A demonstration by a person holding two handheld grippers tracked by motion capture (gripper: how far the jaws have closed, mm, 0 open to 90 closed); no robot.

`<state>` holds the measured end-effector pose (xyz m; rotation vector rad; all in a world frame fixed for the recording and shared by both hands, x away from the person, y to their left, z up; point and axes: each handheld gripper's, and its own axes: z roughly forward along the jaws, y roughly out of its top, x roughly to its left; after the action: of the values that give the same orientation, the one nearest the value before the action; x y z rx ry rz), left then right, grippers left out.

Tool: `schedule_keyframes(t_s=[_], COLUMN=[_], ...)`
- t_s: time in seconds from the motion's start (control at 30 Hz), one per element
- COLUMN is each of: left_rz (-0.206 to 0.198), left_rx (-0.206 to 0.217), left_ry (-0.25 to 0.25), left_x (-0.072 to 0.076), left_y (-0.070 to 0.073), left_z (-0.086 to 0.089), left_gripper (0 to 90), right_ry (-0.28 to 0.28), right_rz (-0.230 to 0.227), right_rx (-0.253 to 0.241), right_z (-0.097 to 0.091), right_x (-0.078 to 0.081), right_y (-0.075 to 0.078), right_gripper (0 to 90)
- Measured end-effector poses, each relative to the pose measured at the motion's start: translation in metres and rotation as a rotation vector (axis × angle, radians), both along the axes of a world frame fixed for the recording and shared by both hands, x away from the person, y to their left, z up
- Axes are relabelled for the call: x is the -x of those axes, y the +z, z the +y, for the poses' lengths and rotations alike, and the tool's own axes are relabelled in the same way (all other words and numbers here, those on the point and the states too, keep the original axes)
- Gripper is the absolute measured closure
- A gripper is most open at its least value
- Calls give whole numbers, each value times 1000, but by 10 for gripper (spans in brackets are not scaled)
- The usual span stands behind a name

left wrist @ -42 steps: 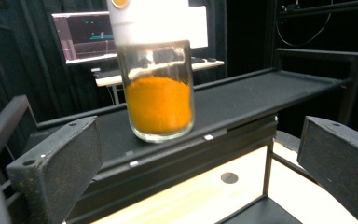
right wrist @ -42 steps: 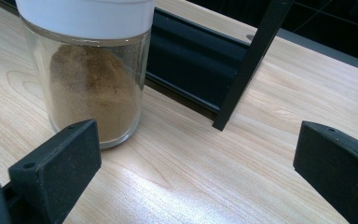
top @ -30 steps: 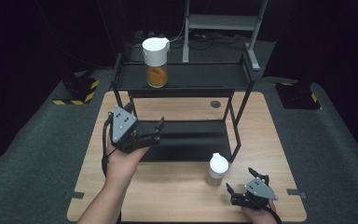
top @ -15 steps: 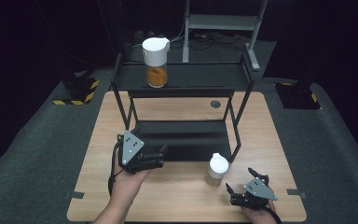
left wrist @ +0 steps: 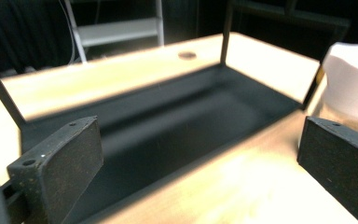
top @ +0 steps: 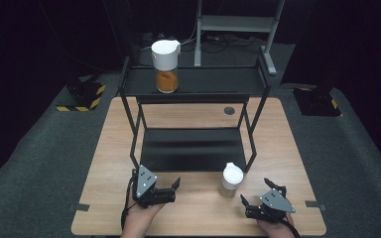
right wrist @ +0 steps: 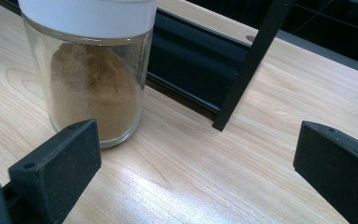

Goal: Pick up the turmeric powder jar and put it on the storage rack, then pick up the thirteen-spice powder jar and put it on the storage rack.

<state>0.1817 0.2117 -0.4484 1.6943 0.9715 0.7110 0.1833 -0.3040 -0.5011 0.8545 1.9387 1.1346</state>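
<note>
Spice jars wait at two levels as we rest both tools on the counter (top: 104, 148). One jar of orange powder (top: 165, 67) stands on the top tier of the black rack (top: 260, 82), at about twelve o'clock from our hands, parked up and out of the working area as though already stowed. The second, a white-capped jar of brown powder (top: 231, 180), stands on the wood just in front of the rack's lower shelf (top: 193, 148), touching neither tool, likely because it is next to be lifted. It sits at roughly eleven o'clock from the right tool (top: 260, 198) and three o'clock from the left tool (top: 171, 187).

Both tools lie low at the near edge, held in our hands. In the left gripper view the left tool's jaws stand wide apart and empty, aimed across the lower shelf, with the brown jar's white cap (left wrist: 352, 81) near the jaw on the view's right side. In the right gripper view the right tool's jaws are likewise spread wide and grip nothing; the jar stands just beyond the jaw on the view's left side, off the centre line, so we judge that a turn toward it is needed before closing.
</note>
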Motion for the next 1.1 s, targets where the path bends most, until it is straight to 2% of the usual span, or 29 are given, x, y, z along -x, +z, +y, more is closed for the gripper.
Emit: schedule_keyframes(t_s=[0.13,0.2,0.3,0.43,0.47,0.5,0.53,0.63,0.7,0.8,0.97,1.1], left_rz=[34,47,71,96,120,115,88,103,93,77,62,48], left_rx=[-7,-37,-48,-93,-118,-138,-154,-173,-190,-250,-254,-281], left_ry=[-4,-4,-2,-20,-24,-23,-34,-52,-49,-63,-60,-70], left_x=[2,2,1,-2,-4,-3,0,-1,3,5,7,9], left_y=[-16,-24,-31,-42,-39,-39,-40,-38,-38,-37,-39,-39], left_z=[2,3,5,6,4,1,1,0,-2,-7,-8,-12], left_gripper=[4,4,4,4,4,6,6,4,4,4,7,6], right_ry=[0,-1,-2,-6,-6,-4,-4,-6,1,12,10,6], right_rz=[-2,-4,-7,-10,-9,-7,-7,-11,-13,-1,5,3], right_rx=[3,3,2,6,8,12,14,21,28,27,12,-4], right_z=[1,1,1,2,2,2,3,4,4,4,2,0], right_x=[0,1,1,2,2,1,1,2,2,-1,-3,-2], right_y=[0,0,-1,-1,-1,0,0,-1,0,1,1,0], right_gripper=[0,0,0,0,0,0,0,0,0,0,0,0])
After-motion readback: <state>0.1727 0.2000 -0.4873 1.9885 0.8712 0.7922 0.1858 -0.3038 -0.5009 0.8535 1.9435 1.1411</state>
